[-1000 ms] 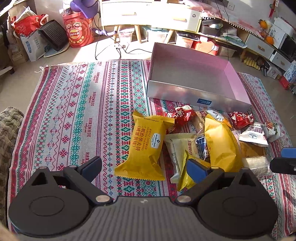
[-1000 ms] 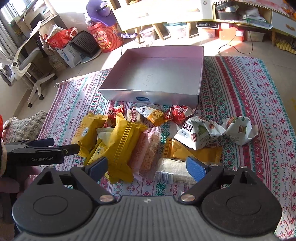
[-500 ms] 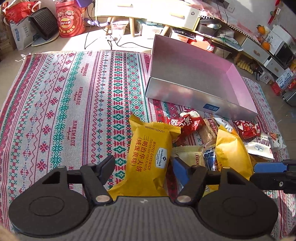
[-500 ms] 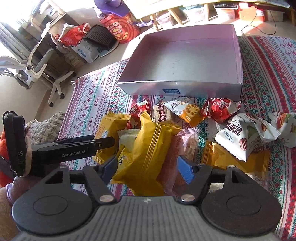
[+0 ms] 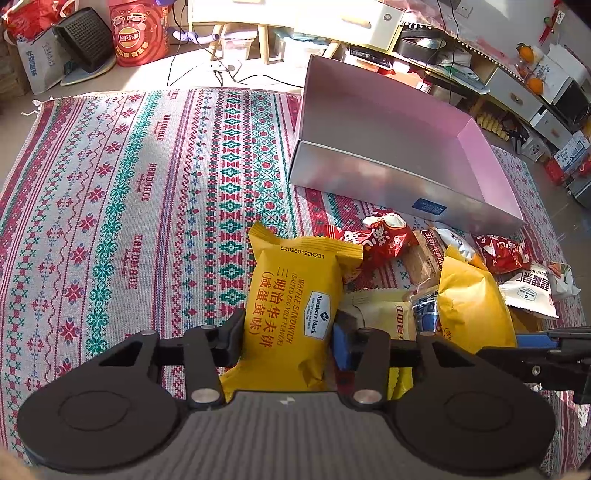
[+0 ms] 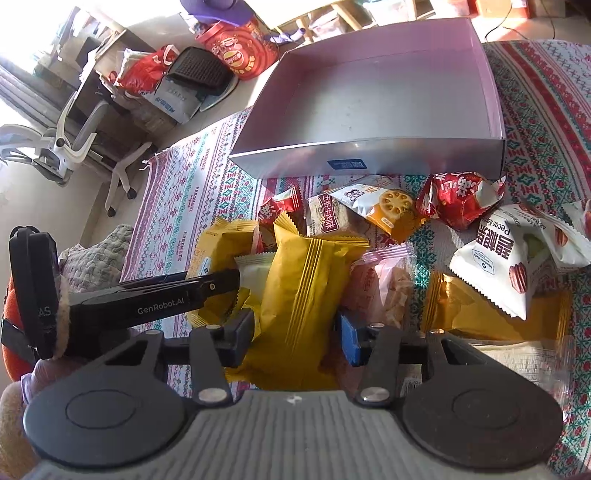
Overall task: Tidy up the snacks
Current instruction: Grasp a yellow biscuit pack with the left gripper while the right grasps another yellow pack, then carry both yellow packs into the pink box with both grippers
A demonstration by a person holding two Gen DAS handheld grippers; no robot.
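A yellow waffle sandwich packet (image 5: 295, 295) lies at the left end of the snack pile on the patterned rug. My left gripper (image 5: 288, 338) straddles its near end; the jaws are closing and both pads touch its sides. A plain yellow packet (image 6: 303, 288) stands between the jaws of my right gripper (image 6: 295, 336), which are also closing, pads against its sides. The open pink box (image 5: 369, 177) sits just beyond the pile, with nothing inside. In the right wrist view the left gripper's fingers (image 6: 207, 286) reach in from the left.
Red packets (image 5: 384, 240), a white pecan packet (image 6: 498, 258), a lotus-chip packet (image 6: 388, 203) and a pink packet (image 6: 384, 284) crowd the rug (image 5: 147, 203) before the box. A red tub (image 5: 136, 33), bags, an office chair (image 6: 74, 144) and low furniture stand past the rug.
Both grippers have sunk toward the pile and narrowed from wide open to the width of a yellow packet each. The left one also slid left onto the waffle sandwich packet.
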